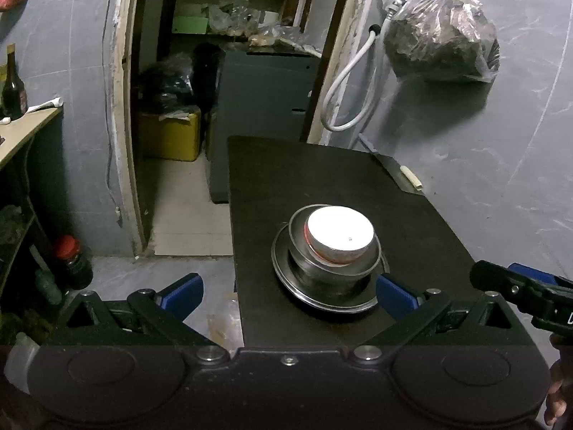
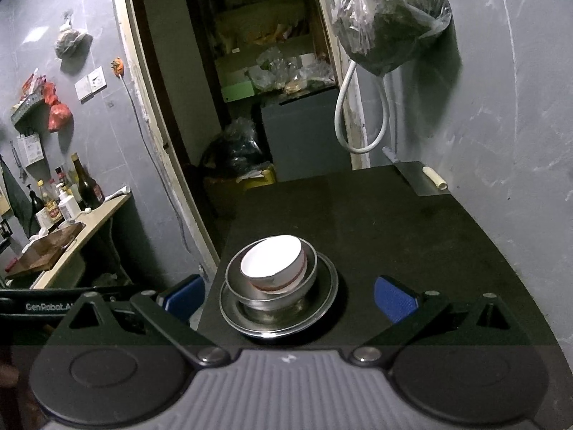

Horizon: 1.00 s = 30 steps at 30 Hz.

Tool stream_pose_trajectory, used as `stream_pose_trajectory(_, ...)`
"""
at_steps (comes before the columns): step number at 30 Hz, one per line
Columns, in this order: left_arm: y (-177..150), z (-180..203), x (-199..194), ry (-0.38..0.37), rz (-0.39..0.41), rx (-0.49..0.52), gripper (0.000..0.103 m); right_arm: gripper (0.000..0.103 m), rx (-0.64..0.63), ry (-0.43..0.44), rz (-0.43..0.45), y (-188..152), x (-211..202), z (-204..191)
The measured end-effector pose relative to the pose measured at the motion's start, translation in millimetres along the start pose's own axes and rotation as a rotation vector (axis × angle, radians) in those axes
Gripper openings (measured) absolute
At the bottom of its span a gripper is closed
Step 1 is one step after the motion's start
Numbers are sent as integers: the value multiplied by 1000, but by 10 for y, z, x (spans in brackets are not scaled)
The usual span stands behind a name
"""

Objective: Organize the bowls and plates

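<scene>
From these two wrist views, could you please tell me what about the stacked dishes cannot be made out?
- Inside of the white bowl: glare washes it out in both views.
- Base of the metal bowl on the metal plate: in shadow, contact unclear.
- Near rim of the plate in the left wrist view: partly behind the left gripper's blue finger pad.
- Labels on the bottles, right wrist view: too small.

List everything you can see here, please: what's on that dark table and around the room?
white bowl: 1, white with red band, tilted inside the metal bowl
metal bowl: 1, silver, on the metal plate
metal plate: 1, silver, on the black table
black table: 1, black, against the grey wall
plastic bag: 1, clear, hanging on the wall
bottles: several, dark and clear, side counter
left gripper: 1, black, blue pads, open
right gripper: 1, black, blue pads, open
</scene>
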<state>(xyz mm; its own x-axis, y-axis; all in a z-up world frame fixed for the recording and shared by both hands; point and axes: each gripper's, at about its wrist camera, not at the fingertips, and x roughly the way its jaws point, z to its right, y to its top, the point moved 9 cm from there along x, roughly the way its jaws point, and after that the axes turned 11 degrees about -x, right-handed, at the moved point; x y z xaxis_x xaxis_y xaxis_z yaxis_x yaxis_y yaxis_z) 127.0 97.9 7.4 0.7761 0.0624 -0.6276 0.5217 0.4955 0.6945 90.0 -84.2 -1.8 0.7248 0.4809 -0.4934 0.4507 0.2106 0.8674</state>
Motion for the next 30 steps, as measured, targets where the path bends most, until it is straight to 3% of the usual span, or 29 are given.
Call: stream_pose_trajectory(30, -365, -171, -379, -49, 28, 45, 102, 103, -24, -58, 30, -233, -402, -220)
